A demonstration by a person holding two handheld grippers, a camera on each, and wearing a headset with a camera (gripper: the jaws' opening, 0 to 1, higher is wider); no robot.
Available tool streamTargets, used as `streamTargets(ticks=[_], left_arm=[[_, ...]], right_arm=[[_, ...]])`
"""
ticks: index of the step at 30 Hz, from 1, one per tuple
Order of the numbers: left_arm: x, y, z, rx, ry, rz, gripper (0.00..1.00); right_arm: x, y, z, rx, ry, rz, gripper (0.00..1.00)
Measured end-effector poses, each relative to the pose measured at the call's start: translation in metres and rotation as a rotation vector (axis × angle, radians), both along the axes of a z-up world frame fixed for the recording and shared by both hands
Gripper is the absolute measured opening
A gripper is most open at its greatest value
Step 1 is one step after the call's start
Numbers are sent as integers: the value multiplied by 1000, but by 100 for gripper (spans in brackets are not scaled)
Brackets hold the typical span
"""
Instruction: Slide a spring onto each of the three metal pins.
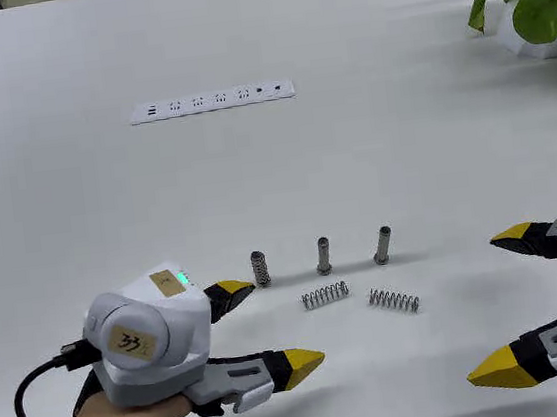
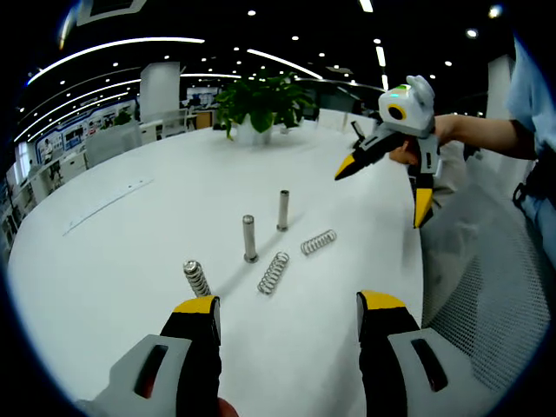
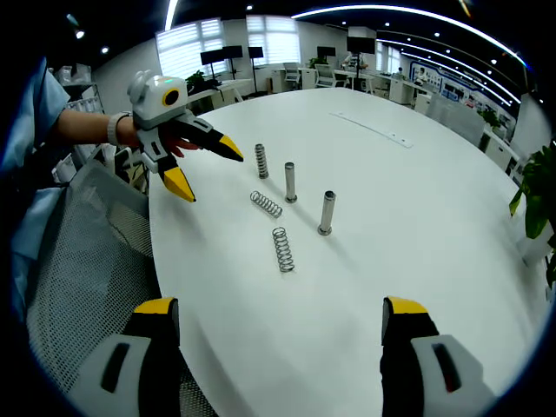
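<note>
Two springs lie loose
Your left gripper and right gripper gape empty — pinch each light, squashy one gently mid-length.

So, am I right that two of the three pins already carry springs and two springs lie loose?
Not quite: only the left pin carries a spring, as the head view shows; the middle pin and right pin are bare. Two springs lie loose.

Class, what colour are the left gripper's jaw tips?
Yellow; the left gripper shows it best in the head view.
</note>
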State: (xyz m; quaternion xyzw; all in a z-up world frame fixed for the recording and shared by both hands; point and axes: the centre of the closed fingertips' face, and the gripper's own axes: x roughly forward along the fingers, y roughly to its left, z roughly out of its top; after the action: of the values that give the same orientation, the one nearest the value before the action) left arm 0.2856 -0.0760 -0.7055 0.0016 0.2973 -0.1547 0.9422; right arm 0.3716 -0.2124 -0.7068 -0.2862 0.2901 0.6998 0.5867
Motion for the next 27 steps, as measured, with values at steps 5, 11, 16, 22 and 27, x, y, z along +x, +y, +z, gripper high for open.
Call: streamTargets(ticks=[5,11,16,22,27], left_arm=[[16,-9,-6,34,12,-39,46],[29,-6,-23,87,64,-17,41],[35,-3,-32,117,105,6,35],[38,-1,-41,133,143,8,30],[37,1,-47,154,161,-2,29]], right_arm=[[-9,-2,-2,-6,13,11,98],[-16,-5,-3,-13,23,16,98],[-19,-8,-5,-19,27,16,98],[-22,-10,-5,-20,32,18,97],[-20,-10,-5,-15,32,15,97]])
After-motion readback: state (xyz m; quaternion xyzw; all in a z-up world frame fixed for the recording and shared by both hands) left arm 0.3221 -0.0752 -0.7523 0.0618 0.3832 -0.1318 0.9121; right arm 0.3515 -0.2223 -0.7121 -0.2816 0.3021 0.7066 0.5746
